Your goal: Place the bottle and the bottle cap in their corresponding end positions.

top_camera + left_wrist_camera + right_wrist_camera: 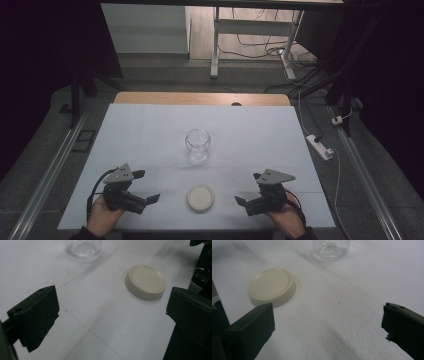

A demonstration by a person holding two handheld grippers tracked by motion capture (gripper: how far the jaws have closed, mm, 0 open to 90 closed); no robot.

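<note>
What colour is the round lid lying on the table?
The lid is cream, an off-white, plain with no pattern. The left gripper view shows it best.

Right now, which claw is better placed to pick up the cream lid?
Roughly even: the cream lid lies between both open claws. Slight edge to the left claw, whose tips look a little nearer than the right claw.

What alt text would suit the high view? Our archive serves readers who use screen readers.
A cream lid lies flat near the front edge of a white table, between the open left gripper and open right gripper, each held in a hand. An empty clear glass jar stands upright behind the lid, apart from it.
</note>
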